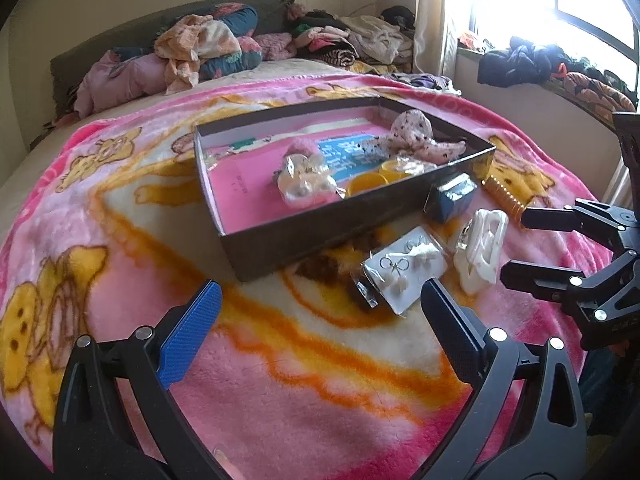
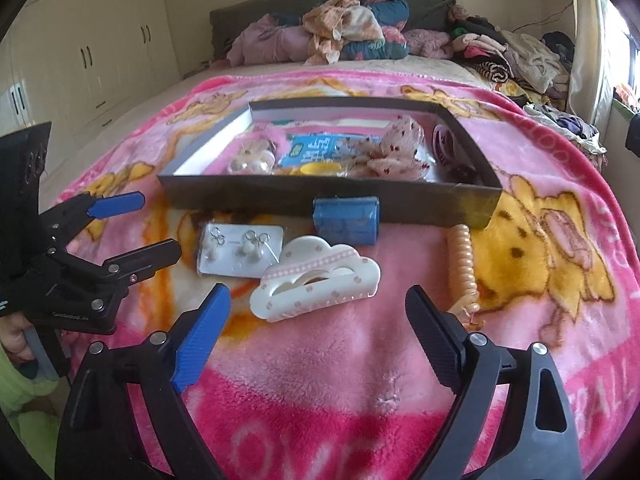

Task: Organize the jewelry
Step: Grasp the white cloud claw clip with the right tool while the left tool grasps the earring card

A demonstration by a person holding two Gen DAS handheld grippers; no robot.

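On the pink blanket stands a shallow dark box (image 1: 280, 240) (image 2: 280, 196). It holds a spotted fabric bow (image 1: 416, 136) (image 2: 396, 148), yellow rings (image 1: 366, 184) and a pearl piece (image 2: 248, 164). In front of the box lie a white cloud-shaped hair claw (image 2: 316, 284) (image 1: 482, 248), an earring card (image 2: 240, 252) (image 1: 404, 272), a small blue box (image 2: 346, 220) (image 1: 452, 196) and a gold spiral hair tie (image 2: 460, 264) (image 1: 504, 196). My right gripper (image 2: 318, 294) (image 1: 514, 246) is open just short of the claw, nothing between its fingers. My left gripper (image 1: 320, 292) (image 2: 158, 222) is open beside the earring card, holding nothing.
Heaps of clothes (image 2: 352, 28) cover the head of the bed and the far right side. A wardrobe (image 2: 80, 40) lines the left wall, and more clothes lie on the window sill (image 1: 520, 60). A hand in a green sleeve (image 2: 12, 340) holds the left gripper.
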